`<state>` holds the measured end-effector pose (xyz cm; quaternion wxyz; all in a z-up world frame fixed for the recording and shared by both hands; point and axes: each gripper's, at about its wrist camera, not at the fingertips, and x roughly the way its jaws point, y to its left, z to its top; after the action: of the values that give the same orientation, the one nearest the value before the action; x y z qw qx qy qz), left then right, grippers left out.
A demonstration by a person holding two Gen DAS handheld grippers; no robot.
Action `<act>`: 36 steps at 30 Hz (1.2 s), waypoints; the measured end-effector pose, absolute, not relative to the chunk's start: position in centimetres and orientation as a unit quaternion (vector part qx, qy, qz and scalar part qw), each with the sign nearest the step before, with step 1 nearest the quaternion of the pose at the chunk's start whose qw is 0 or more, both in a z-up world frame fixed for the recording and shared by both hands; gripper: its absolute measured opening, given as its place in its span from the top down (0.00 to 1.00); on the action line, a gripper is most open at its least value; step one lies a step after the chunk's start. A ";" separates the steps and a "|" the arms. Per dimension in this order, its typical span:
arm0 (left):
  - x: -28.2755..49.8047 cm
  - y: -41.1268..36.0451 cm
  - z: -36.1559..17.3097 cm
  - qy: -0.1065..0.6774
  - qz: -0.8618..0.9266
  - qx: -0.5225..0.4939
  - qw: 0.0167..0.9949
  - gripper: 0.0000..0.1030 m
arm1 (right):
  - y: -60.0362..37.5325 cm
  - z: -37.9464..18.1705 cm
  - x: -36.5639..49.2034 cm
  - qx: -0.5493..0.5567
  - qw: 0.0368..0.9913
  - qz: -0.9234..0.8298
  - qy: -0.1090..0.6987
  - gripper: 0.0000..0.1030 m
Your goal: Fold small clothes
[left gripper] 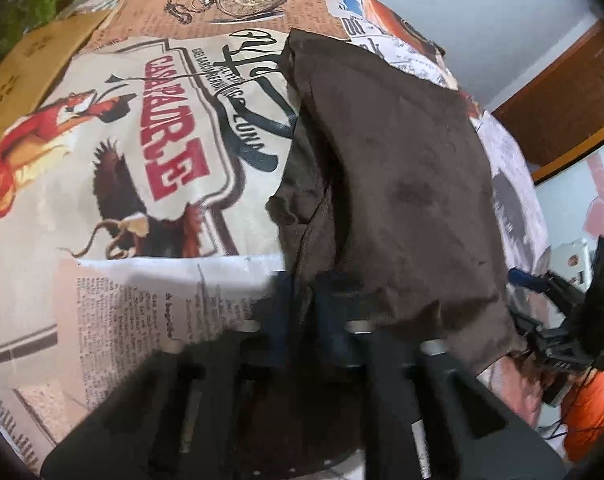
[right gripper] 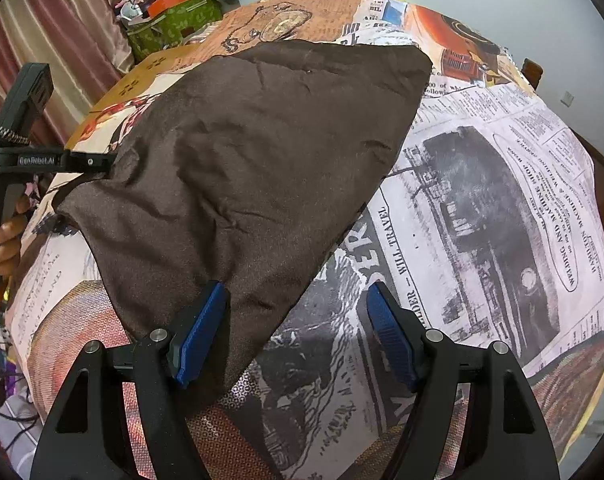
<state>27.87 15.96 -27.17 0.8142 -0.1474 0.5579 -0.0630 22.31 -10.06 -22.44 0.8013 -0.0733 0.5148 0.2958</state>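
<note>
Newspaper-print tablecloth (right gripper: 482, 200) spreading under both grippers. Brown cloth (right gripper: 242, 168) lying flat on it, ahead of both. Right gripper (right gripper: 298, 336) standing released, jaws wide, near corner of cloth lying between blue pads (right gripper: 200, 336). Left gripper (left gripper: 302, 304) clenching brown cloth's near edge, blurred.

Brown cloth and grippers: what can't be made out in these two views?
- Left gripper fingertips: left wrist view, blurred and dark against the brown cloth; grip on it unclear.
- Cloth's near edge: left wrist view, hidden behind the gripper body.
- Garment type: neither view shows it.
- Right gripper: right wrist view, open; cloth corner between the pads, contact unclear.
</note>
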 end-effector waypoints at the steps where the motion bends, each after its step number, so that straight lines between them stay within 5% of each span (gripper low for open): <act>1: 27.6 16.0 -27.1 0.554 -0.061 -0.149 0.817 0.93 | -10.1 -22.5 22.3 -0.072 0.801 0.296 0.515 0.32; 13: 24.1 17.5 -24.3 0.496 -0.015 -0.144 0.856 0.99 | -10.2 -22.6 22.4 -0.073 0.801 0.298 0.514 0.32; 26: 22.6 19.8 -25.9 0.529 0.035 -0.147 0.835 0.95 | -10.1 -22.2 22.3 -0.075 0.805 0.289 0.512 0.32; 36: 24.6 18.1 -24.1 0.524 0.013 -0.095 0.846 0.48 | -11.9 -20.5 21.8 -0.037 0.815 0.281 0.505 0.32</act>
<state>24.62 18.10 -24.08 0.8464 -0.0951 0.5238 0.0133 21.82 -11.88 -20.53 0.8154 -0.0373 0.5046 0.2814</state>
